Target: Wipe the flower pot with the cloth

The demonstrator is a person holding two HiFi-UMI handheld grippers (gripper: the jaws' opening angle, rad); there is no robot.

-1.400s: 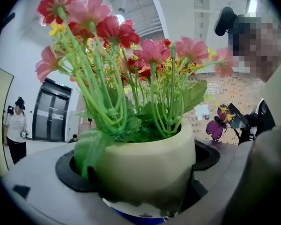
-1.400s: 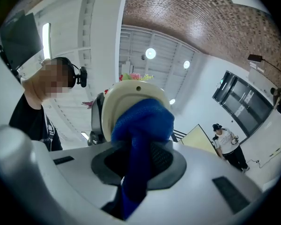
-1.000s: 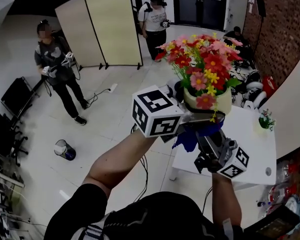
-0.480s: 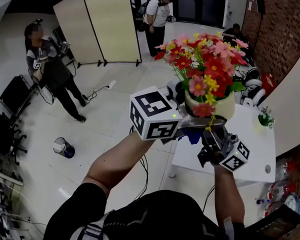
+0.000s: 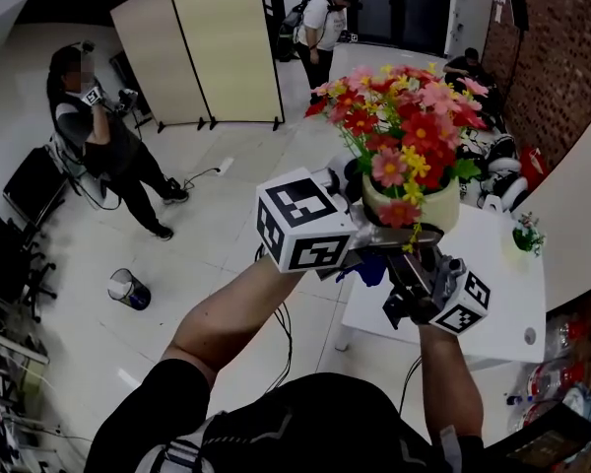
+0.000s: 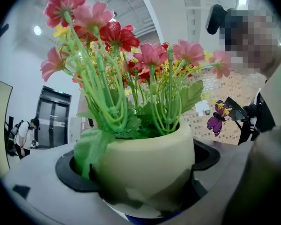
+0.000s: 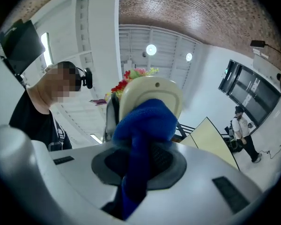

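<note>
Right hand-held gripper [image 7: 140, 158] presses cloth [image 7: 145, 121] against flower pot [image 7: 155, 89] (contact hidden overhead).

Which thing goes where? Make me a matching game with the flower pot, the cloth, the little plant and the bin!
Things:
1. flower pot
2. cloth
3. little plant
4. bin

Places:
A. on the floor
B. held by the right gripper
C. on the white table
D. held by the left gripper

Pairs: 1-D, 2-B, 3-C, 4-A.
</note>
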